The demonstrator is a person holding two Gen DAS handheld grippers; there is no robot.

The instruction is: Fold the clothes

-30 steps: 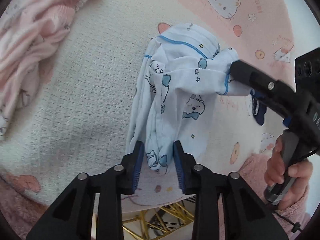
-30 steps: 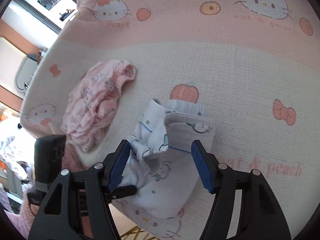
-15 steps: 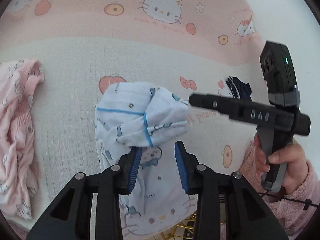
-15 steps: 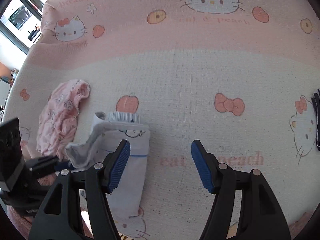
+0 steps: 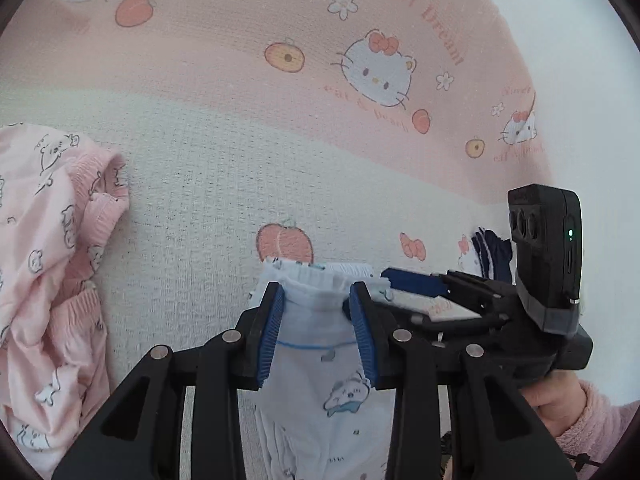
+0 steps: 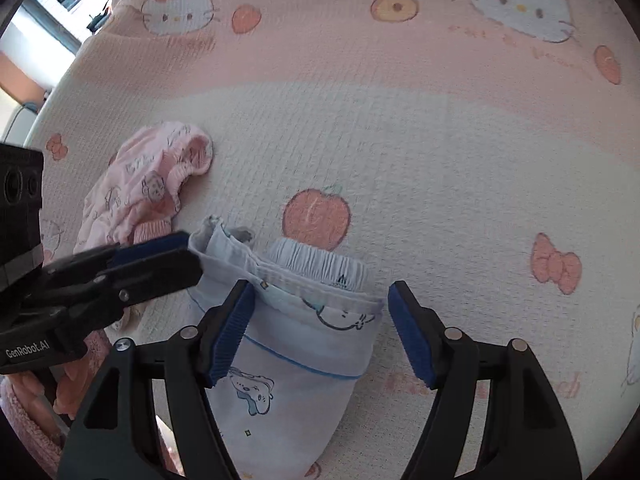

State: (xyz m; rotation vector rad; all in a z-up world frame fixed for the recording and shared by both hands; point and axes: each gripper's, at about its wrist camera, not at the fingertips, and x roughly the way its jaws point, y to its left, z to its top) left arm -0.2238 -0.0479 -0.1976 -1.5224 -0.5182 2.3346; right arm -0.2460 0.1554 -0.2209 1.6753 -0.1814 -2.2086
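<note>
The pale blue printed garment is lying partly folded on the blanket, its gathered waistband resting just below a printed peach. In the left wrist view the garment is being gripped by the left gripper: its upper edge is being pinched between the blue pads, which are clenched on the cloth. From the right wrist view, the same left gripper is seen reaching in from nine o'clock and holding the garment's near corner.

The right gripper is being held above the garment with its jaws opening; the folded edge is lying between them, but the right-hand pad is standing clear of the cloth, so nothing is being grasped. In the left wrist view it is seen at three o'clock, held by a hand in a pink fleece sleeve.

A crumpled pink garment is lying at about ten o'clock from the blue one, near it but apart. A dark item is lying at three o'clock on the blanket, too hidden to be identified.
</note>
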